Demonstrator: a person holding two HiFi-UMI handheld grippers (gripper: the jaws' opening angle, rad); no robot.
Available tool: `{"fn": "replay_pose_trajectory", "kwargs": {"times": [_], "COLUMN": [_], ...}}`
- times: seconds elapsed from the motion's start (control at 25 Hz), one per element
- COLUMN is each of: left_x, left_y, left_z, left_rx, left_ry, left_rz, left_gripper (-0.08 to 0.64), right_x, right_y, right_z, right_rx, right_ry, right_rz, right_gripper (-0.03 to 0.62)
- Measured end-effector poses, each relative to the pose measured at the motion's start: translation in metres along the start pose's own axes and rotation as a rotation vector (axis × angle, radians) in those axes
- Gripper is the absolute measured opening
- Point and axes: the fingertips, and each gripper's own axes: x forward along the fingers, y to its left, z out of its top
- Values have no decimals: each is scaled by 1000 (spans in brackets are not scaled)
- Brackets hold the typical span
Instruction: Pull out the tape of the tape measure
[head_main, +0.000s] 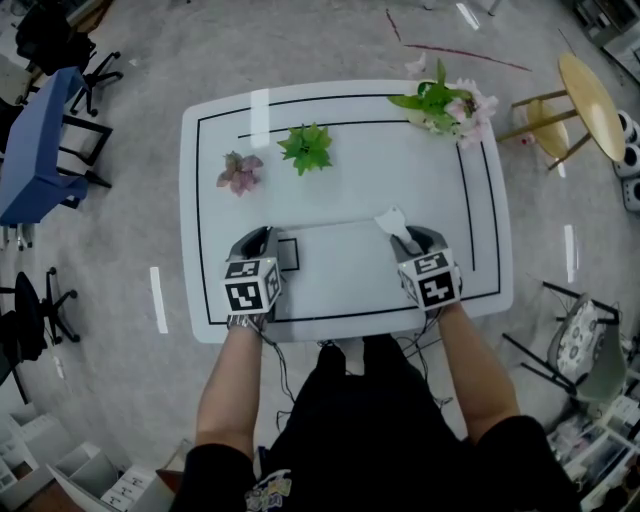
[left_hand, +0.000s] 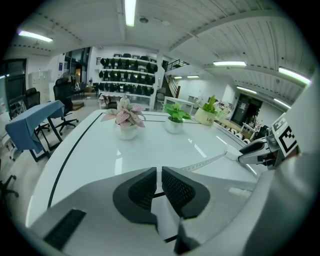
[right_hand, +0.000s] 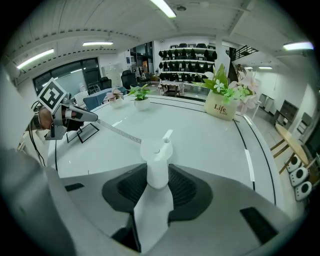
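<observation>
Tape measure (right_hand: 157, 167) clamped between right fingers (right_hand: 186, 189); tape (left_hand: 205, 162) stretches to left fingers (left_hand: 181, 190), pinched on its end.

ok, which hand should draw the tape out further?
Left, probably. The left claw is shut on the tape end, ready to pull. The right claw clamps the white case, so it serves as the anchor.

Your left forearm (head_main: 232, 385) and right forearm (head_main: 478, 370) rise from the bottom of the frame, well apart. At centre left, your left hand-held gripper (head_main: 262, 236) tilts downward, its jaws almost together on the tape (left_hand: 205, 162). At centre right, your right hand-held gripper (head_main: 424, 238) tilts more steeply, its pads (right_hand: 182, 187) clamping the white tape measure case (right_hand: 157, 167).
</observation>
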Motion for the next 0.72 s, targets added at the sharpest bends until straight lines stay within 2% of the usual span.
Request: {"fn": "replay_pose_trajectory", "kwargs": {"times": [0.72], "left_x": [5], "left_y": [2], "left_z": [-5], "left_rx": [53], "left_ry": [-3], "left_rz": [37], "left_gripper": [34], "right_x": [6], "right_y": [1], "right_z": [-4], "right_rx": [1], "right_ry": [7], "right_rz": [0], "right_gripper": [131]}}
